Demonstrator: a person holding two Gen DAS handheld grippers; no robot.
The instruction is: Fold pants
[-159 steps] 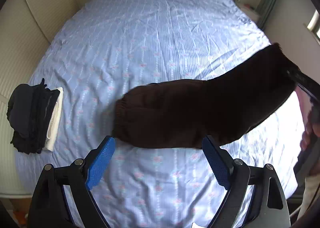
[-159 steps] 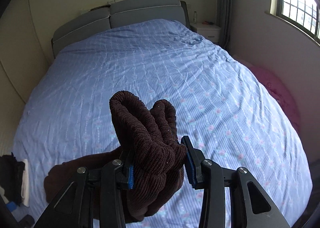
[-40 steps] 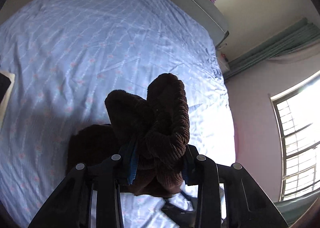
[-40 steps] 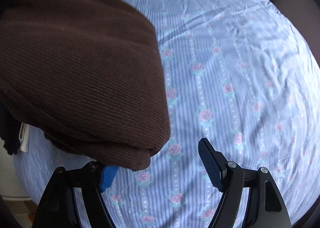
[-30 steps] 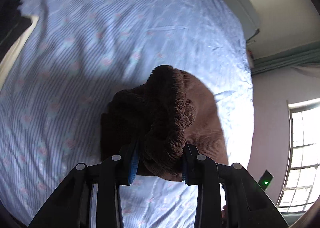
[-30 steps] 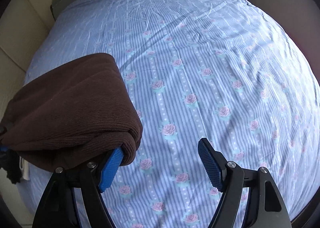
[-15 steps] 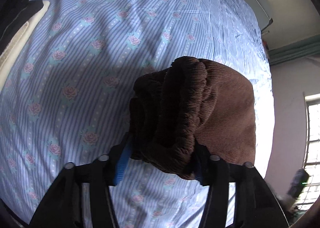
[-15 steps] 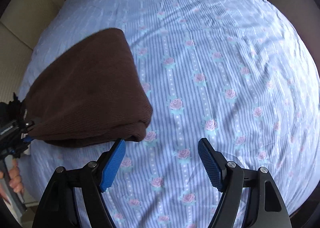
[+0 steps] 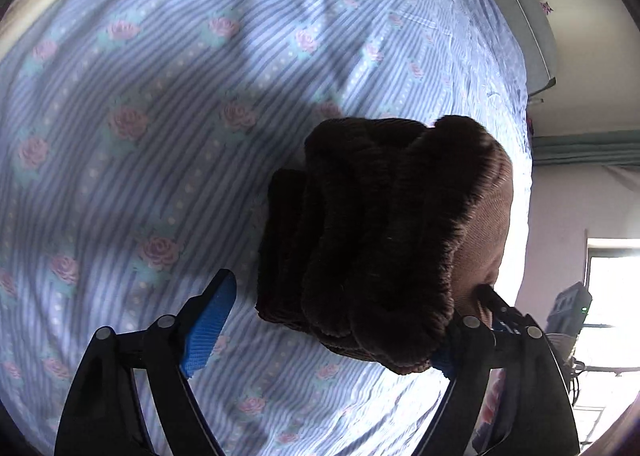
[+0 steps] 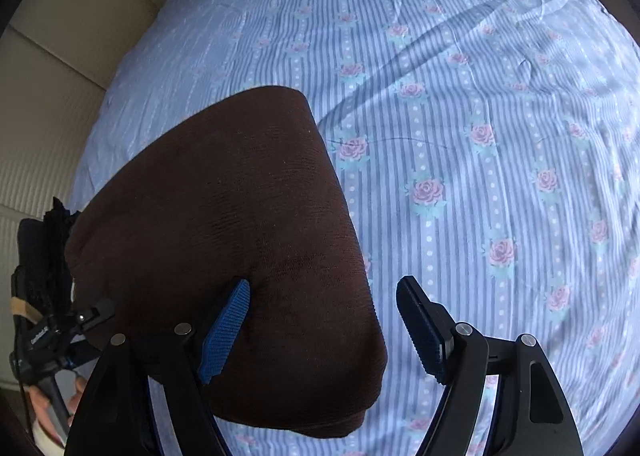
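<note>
**Folded pants lying left of the right hand-held gripper, bunched edge between the left one's fingers**

In the right wrist view, the brown pants (image 10: 224,256) are lying folded on the bed (image 10: 480,116), filling the lower left of the frame — their long axis running from lower right up toward the left. The right hand-held gripper (image 10: 324,330) is standing spread, its left finger over the cloth, pinching nothing. In the left wrist view, the left hand-held gripper (image 9: 332,332) is also spread wide, the pants' bunched edge resting against its right finger — so the left one is looking nearer for any further tidying.
</note>
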